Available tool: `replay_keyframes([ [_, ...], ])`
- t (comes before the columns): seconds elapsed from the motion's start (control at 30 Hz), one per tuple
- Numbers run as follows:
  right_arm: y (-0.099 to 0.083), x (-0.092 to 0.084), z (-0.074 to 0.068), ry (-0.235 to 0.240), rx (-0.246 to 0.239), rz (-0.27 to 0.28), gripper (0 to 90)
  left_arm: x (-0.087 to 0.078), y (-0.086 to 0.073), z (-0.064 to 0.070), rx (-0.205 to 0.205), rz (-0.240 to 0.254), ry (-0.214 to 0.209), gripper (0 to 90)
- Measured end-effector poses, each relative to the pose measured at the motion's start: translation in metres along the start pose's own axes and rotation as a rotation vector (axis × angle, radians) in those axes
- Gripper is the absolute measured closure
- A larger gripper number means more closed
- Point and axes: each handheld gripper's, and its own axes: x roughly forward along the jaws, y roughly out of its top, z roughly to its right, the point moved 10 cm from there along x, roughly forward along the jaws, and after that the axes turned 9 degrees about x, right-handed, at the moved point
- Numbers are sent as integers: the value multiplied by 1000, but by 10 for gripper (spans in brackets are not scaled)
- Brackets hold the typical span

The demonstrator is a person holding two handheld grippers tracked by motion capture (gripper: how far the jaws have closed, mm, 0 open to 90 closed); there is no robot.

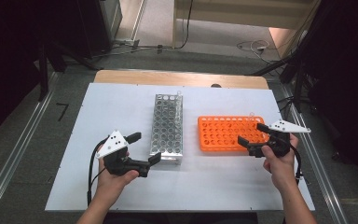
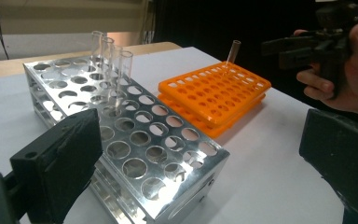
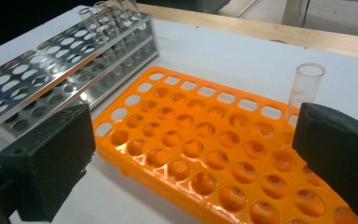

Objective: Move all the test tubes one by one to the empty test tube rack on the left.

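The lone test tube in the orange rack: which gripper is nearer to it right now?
Right. The right gripper hovers at the orange rack's near right corner, close to the lone test tube by its far right corner. The left gripper sits beyond the metal rack, by its near left side.

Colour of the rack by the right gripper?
Orange rack, clearest in the right gripper view.

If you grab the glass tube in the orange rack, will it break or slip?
The tube looks thin, clear and smooth, so it probably slips easily and may crack if squeezed hard. It stands upright in the orange rack, so lifting straight up likely works; laid down, it would probably roll.
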Motion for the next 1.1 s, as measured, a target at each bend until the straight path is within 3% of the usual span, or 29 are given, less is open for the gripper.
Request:
replay_keyframes([
  [0.37,12,19,38,-58,61,1,54,3,-4,0,-14,-4,-2,0],
  [0.5,11,25,51,-108,93,11,205,4,-4,0,-13,-4,-5,0],
  [0.77,0,42,67,-175,125,-41,500,6,-7,2,-10,-15,-10,0],
  [0.9,-3,48,68,-205,108,-55,589,7,-6,3,-12,-11,-13,0],
  [1.1,-6,55,72,-229,127,-57,665,8,-6,4,-14,-10,-16,0],
])
